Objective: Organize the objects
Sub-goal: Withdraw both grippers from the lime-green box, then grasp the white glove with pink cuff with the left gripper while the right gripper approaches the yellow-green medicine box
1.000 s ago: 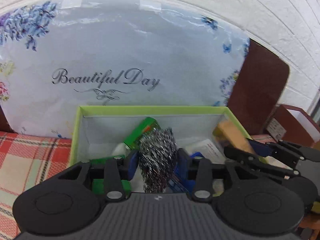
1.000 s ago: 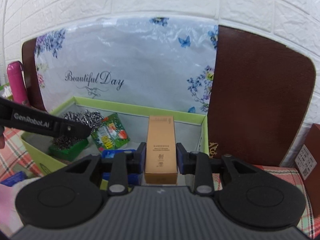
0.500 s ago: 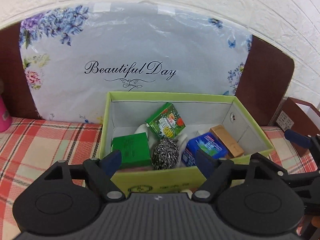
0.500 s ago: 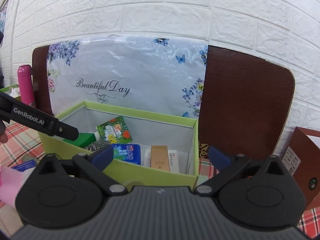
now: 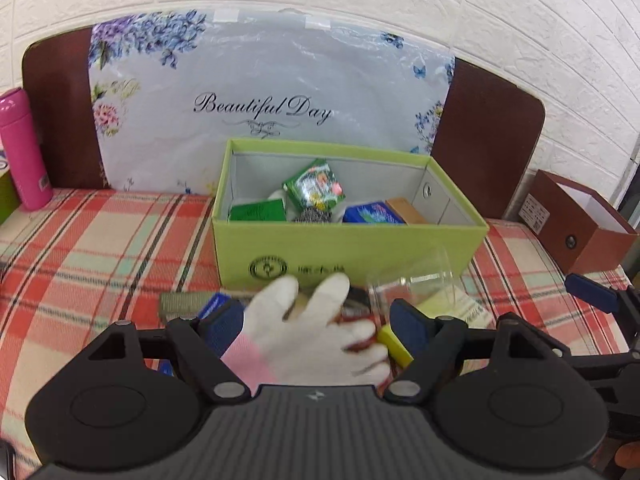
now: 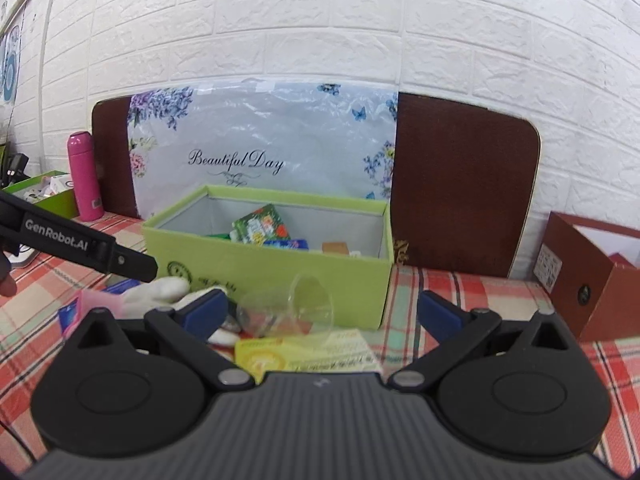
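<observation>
Green cardboard box (image 5: 348, 248) was seen from the left wrist on the plaid cloth (image 5: 100, 248), a steel scourer (image 5: 312, 214) lying inside; the left gripper (image 5: 316, 328) was spread, empty, above a white glove (image 5: 304, 336). From the right wrist, the right gripper (image 6: 320, 312) was likewise released, a clear cup (image 6: 296, 304) lying before the box (image 6: 280, 276).
</observation>
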A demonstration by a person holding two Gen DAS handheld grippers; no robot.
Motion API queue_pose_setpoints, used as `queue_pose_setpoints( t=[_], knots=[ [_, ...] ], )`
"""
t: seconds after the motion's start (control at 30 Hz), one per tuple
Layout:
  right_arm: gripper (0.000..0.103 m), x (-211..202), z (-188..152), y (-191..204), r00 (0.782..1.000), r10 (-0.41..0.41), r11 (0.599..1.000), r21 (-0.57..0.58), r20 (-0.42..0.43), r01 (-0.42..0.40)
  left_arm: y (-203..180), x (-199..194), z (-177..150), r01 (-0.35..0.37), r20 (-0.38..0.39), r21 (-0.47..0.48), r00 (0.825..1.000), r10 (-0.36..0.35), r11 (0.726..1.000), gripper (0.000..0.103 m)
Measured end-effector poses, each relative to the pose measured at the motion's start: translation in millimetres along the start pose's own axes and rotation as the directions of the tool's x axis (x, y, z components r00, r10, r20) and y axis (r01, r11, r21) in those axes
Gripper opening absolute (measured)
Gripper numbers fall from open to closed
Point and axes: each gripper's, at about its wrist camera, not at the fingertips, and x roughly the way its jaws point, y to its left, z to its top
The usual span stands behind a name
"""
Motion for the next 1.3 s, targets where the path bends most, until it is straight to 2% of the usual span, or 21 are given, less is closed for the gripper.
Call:
queue_pose_setpoints(
  t=[0.4,0.67,0.8,1.0,1.17,1.23,1.3],
  knots=[
    [0.103,-19.5,-45.1,13.6,0.994,0.041,0.995,0.099,-0.101,-0.031,10.8,-6.8,-43.4,-0.075,-0.079,-0.022,0.994,0.073,0.997,0.084],
    [0.103,-24.0,-64.3,19.7,0.987,0.061,0.99,0.135,-0.148,-0.041,21.1,-11.0,-63.6,-0.079,-0.117,-0.033,0.99,0.075,0.996,0.084],
    [0.103,-23.4,-67.1,23.1,0.985,0.069,0.989,0.139,-0.16,-0.047,33.4,-18.4,-70.2,-0.067,-0.103,-0.06,0.993,0.061,0.996,0.084],
    [0.103,-12.9,-69.8,33.0,0.978,0.082,0.989,0.135,-0.192,-0.056,42.3,-24.7,-60.9,-0.027,-0.019,-0.025,0.999,0.027,0.999,0.084],
    [0.103,-12.1,-70.5,39.7,0.974,0.093,0.99,0.119,-0.204,-0.07,46.3,-5.6,-35.3,-0.025,0.018,0.028,1.0,0.024,0.999,0.084],
    [0.103,-12.5,-71.3,40.4,0.974,0.087,0.991,0.115,-0.208,-0.064,47.9,4.8,-25.6,0.003,0.016,0.036,1.0,-0.004,0.999,0.084],
    [0.103,-12.5,-72.1,39.6,0.974,0.083,0.991,0.121,-0.212,-0.058,47.8,15.7,-21.2,0.041,-0.016,0.046,0.999,-0.04,0.998,0.084]
  ],
)
